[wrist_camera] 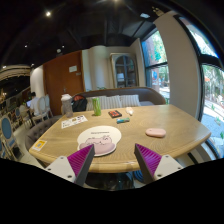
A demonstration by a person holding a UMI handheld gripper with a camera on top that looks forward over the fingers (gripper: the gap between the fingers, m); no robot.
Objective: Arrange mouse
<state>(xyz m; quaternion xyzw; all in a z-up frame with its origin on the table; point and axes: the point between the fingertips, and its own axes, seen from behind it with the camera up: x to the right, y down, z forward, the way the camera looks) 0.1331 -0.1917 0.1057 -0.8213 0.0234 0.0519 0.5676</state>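
The two-finger gripper with purple pads (118,160) hangs wide open, empty, above the round wooden table (170,122). The small pink mouse (155,132) rests on the tabletop, beyond the right finger.

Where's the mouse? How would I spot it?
Look at the big wooden table ahead of the open hand-held gripper. A round white mat lies just beyond the fingers, and the mouse sits on it. It is the small pink-and-white rounded lump; the pink thing farther right lies flat on bare wood.
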